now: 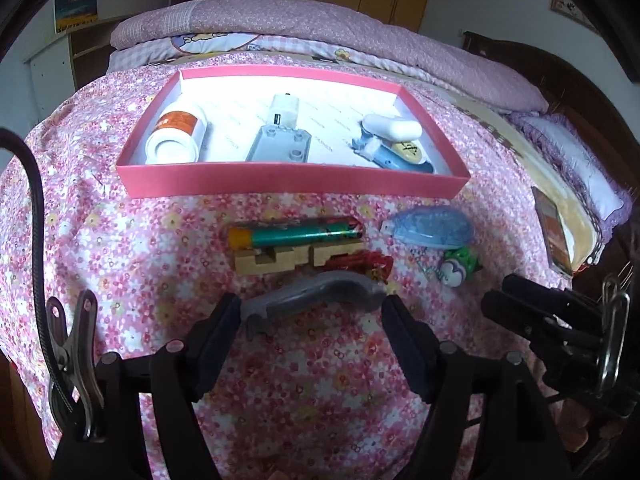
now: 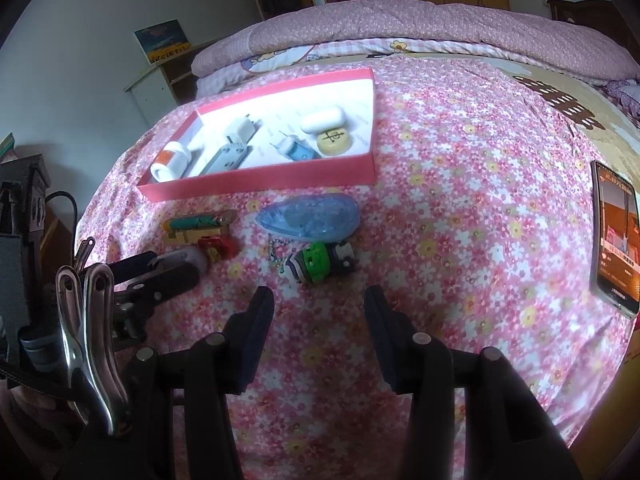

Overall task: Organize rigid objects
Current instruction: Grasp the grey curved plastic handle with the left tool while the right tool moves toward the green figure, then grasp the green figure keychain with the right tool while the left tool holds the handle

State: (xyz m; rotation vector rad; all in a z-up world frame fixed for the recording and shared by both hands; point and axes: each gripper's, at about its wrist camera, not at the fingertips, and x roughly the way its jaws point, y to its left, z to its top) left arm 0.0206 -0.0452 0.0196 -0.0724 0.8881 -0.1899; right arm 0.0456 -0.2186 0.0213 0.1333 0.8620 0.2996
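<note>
A pink box [image 1: 288,182] [image 2: 256,184] on the flowered bed holds a pill bottle [image 1: 176,132], a grey block [image 1: 280,142], a white charger [image 1: 285,108] and small white and blue items [image 1: 394,142]. In front of it lie a green lighter [image 1: 296,234], a wooden block [image 1: 288,258], a red piece [image 1: 360,262], a blue tape dispenser [image 1: 432,226] [image 2: 308,218] and a green toy [image 1: 460,268] [image 2: 316,266]. My left gripper [image 1: 312,312] is open around a grey curved piece [image 1: 316,298]. My right gripper [image 2: 318,308] is open and empty, just short of the toy.
A phone [image 2: 614,236] [image 1: 554,236] with its screen lit lies on the bed at the right. A folded quilt [image 1: 320,28] lies behind the box. The right gripper shows at the right edge of the left wrist view [image 1: 520,300].
</note>
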